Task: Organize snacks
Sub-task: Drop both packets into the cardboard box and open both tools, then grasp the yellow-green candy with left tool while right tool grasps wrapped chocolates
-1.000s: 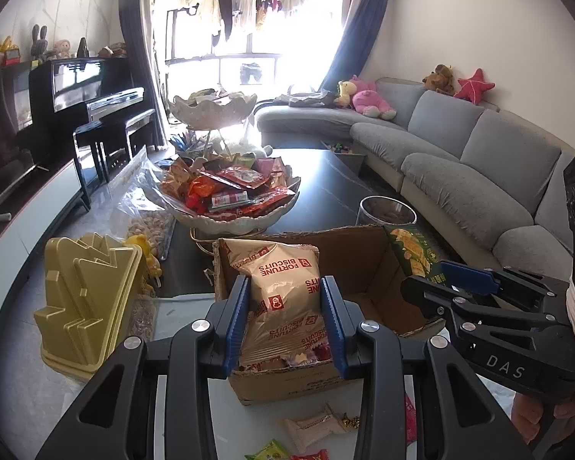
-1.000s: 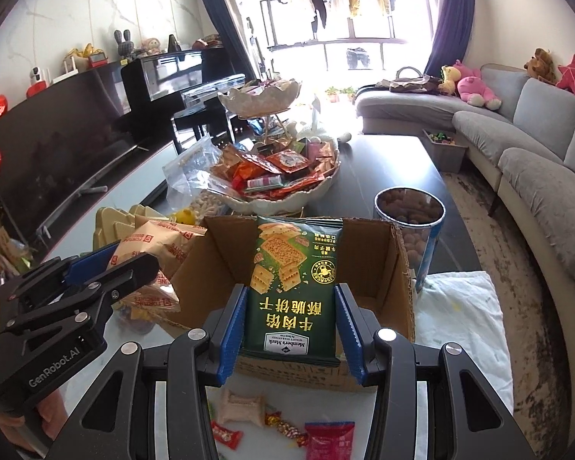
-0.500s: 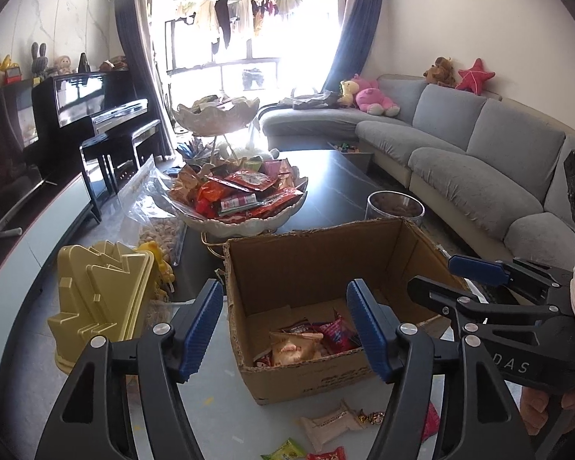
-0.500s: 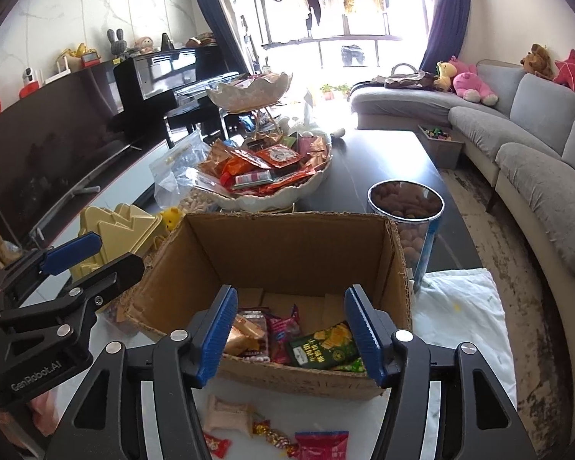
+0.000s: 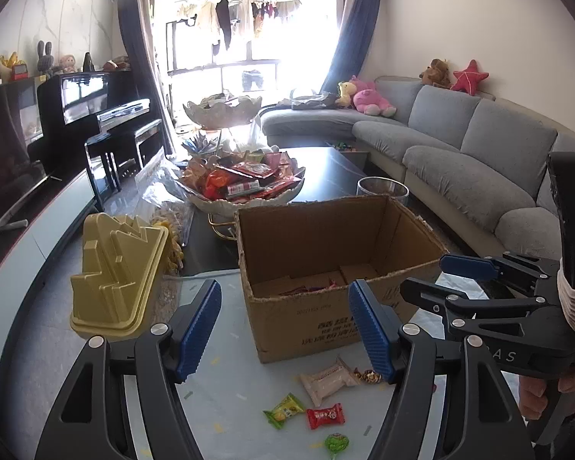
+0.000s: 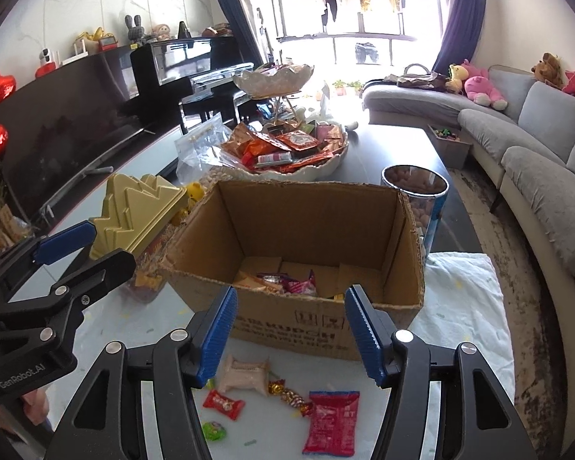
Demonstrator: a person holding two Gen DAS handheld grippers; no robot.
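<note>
An open cardboard box (image 5: 326,318) (image 6: 299,322) stands on the white table with several snack packets lying in its bottom (image 6: 283,285). My left gripper (image 5: 283,329) is open and empty, just in front of the box. My right gripper (image 6: 289,331) is open and empty, in front of the box's near wall. Loose snacks lie on the table in front of the box: a pale wrapped cake (image 5: 327,377) (image 6: 245,375), a red candy (image 5: 326,416) (image 6: 223,403), a green candy (image 5: 285,416), a green round sweet (image 6: 213,430) and a red packet (image 6: 331,421).
A yellow plastic tray stack (image 5: 115,272) (image 6: 138,211) stands left of the box. A white bowl heaped with snacks (image 5: 241,184) (image 6: 287,149) is behind it, with a metal tin of nuts (image 6: 416,191) at the right. A grey sofa (image 5: 479,161) runs along the right.
Both grippers opened and dropped their packets, the biscuit bag and the green cracker bag, into the box. Both have since pulled back and down towards the table in front of the box.
</note>
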